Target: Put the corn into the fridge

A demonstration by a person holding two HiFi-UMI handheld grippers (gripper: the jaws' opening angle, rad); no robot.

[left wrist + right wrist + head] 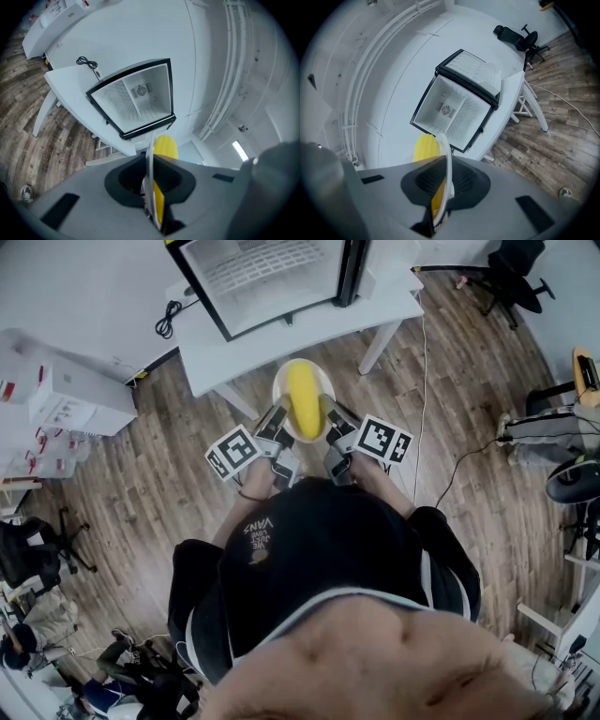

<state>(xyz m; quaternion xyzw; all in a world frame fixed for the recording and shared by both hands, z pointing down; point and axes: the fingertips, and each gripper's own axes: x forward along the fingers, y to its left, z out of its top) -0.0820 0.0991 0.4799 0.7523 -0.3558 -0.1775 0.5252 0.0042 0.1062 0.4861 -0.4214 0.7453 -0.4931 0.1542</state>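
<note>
Two claws, both clenched on the same white plate [305,366]. My left claw [278,423] bites the rim on its own side and my right claw [330,420] bites the opposite rim, so the plate is carried between them. In the left gripper view the thin rim runs edge-on straight down into the closed jaws, and the right gripper view shows the same thing mirrored.

The corn cob [302,401] lies on the plate midway between the two claws. It is yellow and set lengthwise, with its far end pointing away from me. From the left claw it shows just past the rim on the inner side, and from the right claw likewise, so it sits inboard of both grips and touches neither pad as far as I can see.

Below the claws and the plate is wooden plank floor [141,502].

Just ahead of the claws the near edge of a white table [281,334] begins. The plate's far rim is close to that edge but not over it. On the table, straight ahead of both claws, stands the small black-framed fridge [136,98]. Its door [473,70] is swung open toward my right claw's side, its white inside is bare, and a round vent shows on the back wall. A coiled black cable [86,62] lies on the table off to the left claw's side of the fridge.

Farther off, beyond the table on the right claw's side, stands a black office chair [518,35].
</note>
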